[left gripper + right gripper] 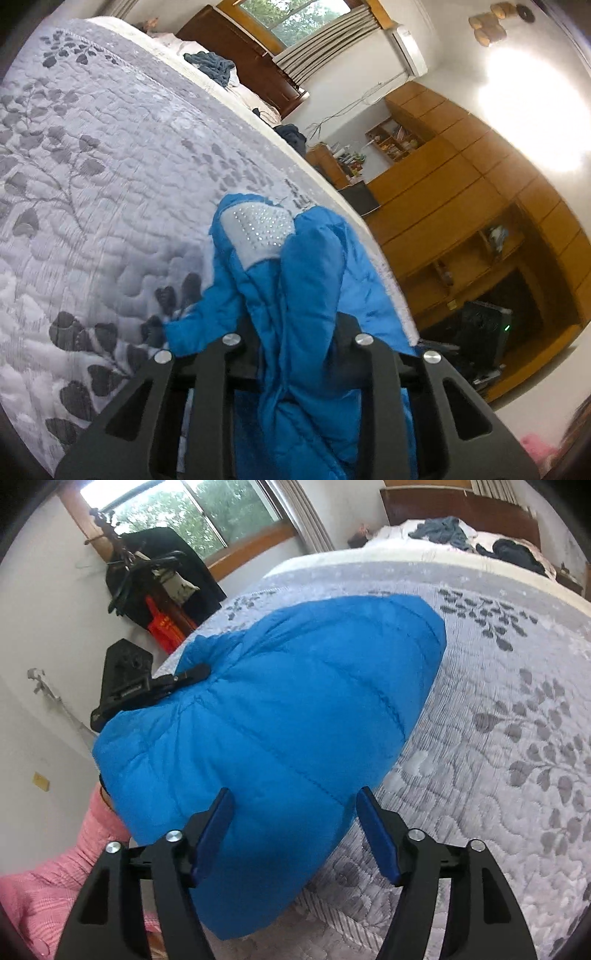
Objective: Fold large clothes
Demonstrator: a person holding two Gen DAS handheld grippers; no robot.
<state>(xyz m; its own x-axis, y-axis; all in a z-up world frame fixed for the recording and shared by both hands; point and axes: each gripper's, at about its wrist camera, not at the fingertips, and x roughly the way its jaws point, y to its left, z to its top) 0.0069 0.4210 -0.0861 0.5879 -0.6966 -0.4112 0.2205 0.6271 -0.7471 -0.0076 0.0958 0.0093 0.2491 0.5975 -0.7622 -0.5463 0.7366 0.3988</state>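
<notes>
Puffy blue quilted jacket (314,295) bunches between the left tongs (295,332), pinched there. Right tongs (295,812) stand spread over its smooth stitched back on the leaf-patterned bed (498,738).

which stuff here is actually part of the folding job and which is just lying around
In the job:
- blue puffer jacket
- left hand-held gripper, clamped on the jacket's edge
- right hand-held gripper, open over the jacket
- grey leaf-print quilt, the work surface

Lying about:
- dark clothes near the headboard
- black garment by the window
</notes>
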